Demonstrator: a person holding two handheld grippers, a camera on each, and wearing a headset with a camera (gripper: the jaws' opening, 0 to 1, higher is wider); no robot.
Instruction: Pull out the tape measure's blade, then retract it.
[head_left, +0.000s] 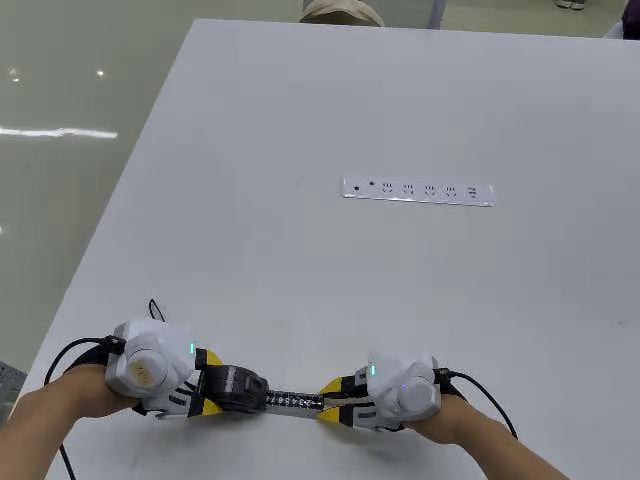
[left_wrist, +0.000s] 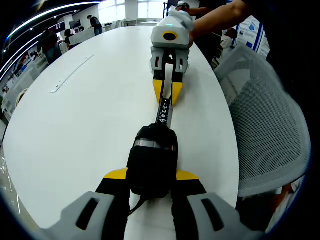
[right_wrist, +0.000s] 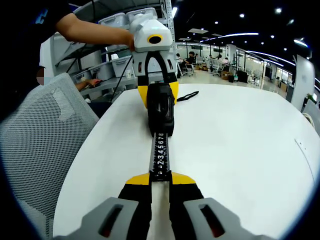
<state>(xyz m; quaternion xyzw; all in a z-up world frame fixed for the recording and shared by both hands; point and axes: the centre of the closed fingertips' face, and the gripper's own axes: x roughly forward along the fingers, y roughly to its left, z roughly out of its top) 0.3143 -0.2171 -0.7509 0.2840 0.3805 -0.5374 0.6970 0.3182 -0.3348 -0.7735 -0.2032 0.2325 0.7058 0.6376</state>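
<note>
Head view: power strip (head_left: 418, 190) beyond blade (head_left: 293, 401)

Pwr strip (head_left: 418, 190) mid table (head_left: 300, 120); chair (left_wrist: 265, 125) nearside

The bench (head_left: 400, 100) is smooth matt white, floor (head_left: 70, 130) super glossy. The tape case (left_wrist: 151, 162) looks like matt black plastic with a shiny silvery band, blade (right_wrist: 160, 155) black. The chair (left_wrist: 265, 115) is grey mesh cloth.

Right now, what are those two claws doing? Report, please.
Left gripper shut on tape measure. Right gripper shut on blade, a short stretch out. Power strip well off, nothing in the way.
</note>
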